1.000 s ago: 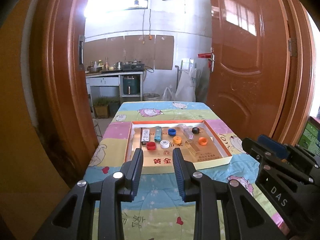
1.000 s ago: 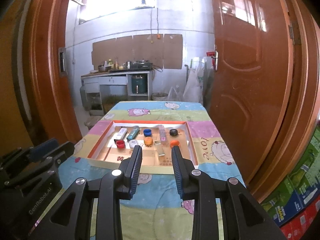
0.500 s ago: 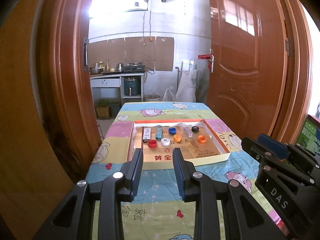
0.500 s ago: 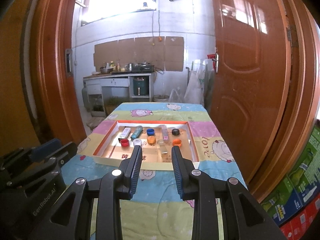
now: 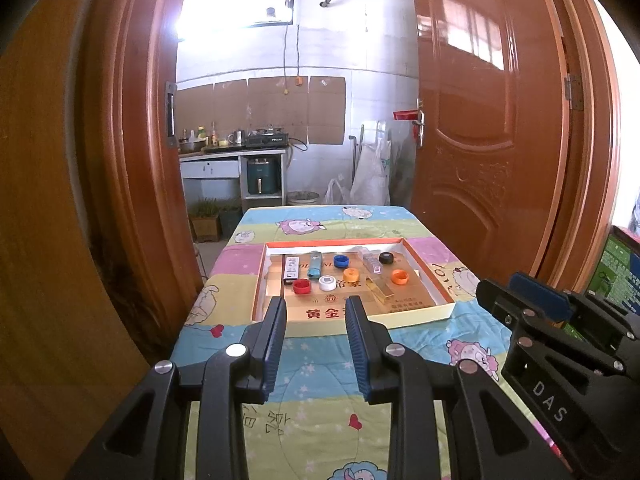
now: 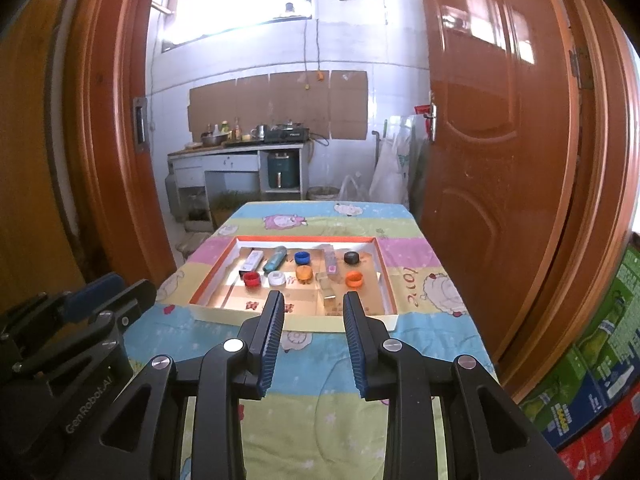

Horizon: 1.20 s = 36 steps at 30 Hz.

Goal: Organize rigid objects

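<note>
Shallow box lid on cartoon-print table, holding red cap, white cap, blue cap, two orange caps, black cap, teal lighter. Left gripper and right gripper: fingers parted, empty, short of the lid.

Glossy wooden door, cloth-covered table

Right gripper hangs empty, jaws apart, near the tray of coloured caps on the worktop; left gripper sits left
</note>
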Each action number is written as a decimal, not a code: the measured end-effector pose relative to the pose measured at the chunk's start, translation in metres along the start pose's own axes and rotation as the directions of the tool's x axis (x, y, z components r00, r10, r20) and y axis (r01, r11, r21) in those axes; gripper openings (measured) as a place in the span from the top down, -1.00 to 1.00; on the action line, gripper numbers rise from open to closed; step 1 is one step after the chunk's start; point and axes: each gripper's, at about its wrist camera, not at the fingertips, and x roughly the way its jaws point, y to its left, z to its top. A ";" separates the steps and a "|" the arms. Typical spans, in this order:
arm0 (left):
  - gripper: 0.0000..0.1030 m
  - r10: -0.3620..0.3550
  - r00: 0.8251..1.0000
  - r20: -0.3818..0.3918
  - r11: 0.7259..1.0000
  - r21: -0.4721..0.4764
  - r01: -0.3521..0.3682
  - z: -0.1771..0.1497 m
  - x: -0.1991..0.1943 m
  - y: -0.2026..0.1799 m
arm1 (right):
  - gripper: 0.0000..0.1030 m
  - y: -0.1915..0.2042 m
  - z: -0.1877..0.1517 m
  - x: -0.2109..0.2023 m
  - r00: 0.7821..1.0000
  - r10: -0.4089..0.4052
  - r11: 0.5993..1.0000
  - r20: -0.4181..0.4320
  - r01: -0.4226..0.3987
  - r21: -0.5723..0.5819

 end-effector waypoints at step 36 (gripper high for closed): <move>0.41 0.025 0.999 -0.041 1.000 0.009 -0.025 -0.010 -0.015 0.000 | 0.39 0.002 -0.007 -0.010 1.000 0.013 1.000 -0.009 -0.013 -0.005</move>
